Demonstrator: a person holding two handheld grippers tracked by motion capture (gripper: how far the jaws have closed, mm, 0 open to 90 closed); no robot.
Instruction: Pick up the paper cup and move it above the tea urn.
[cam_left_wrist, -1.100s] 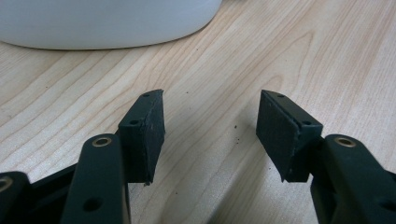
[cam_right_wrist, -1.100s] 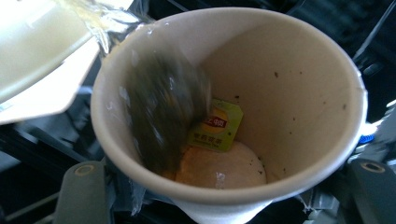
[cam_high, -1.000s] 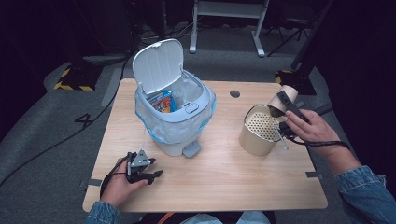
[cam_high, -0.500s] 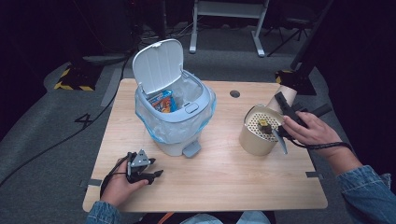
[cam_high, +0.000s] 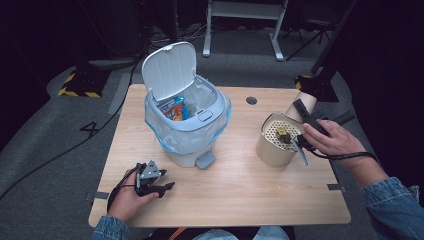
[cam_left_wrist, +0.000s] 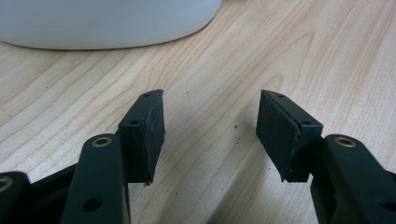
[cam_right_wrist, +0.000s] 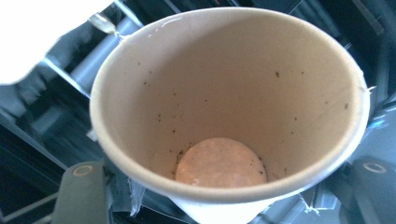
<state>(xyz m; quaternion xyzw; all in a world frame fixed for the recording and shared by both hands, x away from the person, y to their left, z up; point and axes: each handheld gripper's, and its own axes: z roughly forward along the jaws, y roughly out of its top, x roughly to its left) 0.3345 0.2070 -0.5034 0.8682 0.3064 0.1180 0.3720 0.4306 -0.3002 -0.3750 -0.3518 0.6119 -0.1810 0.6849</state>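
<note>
At the left of the desk (cam_high: 235, 195), the left gripper (cam_high: 159, 189) is resting low on the wood near the front edge, its jaws standing apart with nothing between them; its own view is showing bare grain and the white base of the bin (cam_left_wrist: 107, 21) just ahead. The white pedal bin (cam_high: 187, 125), lined with a clear bag and lid tilted up, is sitting left of centre with a colourful wrapper (cam_high: 175, 107) inside.

Further right, a tan perforated canister (cam_high: 275, 142) is standing on the desk, and the right gripper (cam_high: 307, 112) is holding a paper cup (cam_high: 306, 104) above its far rim, tipped over on its side. In the right gripper view the cup (cam_right_wrist: 224, 116) is appearing empty save for dark specks on the inner wall, with the jaws closed on its lower body.

The cup is looking very light and thin-walled, so it is likely crushing easily; holding low near the stiffer base with gentle pressure seems safest, since the waxy paper may be slipping.
</note>
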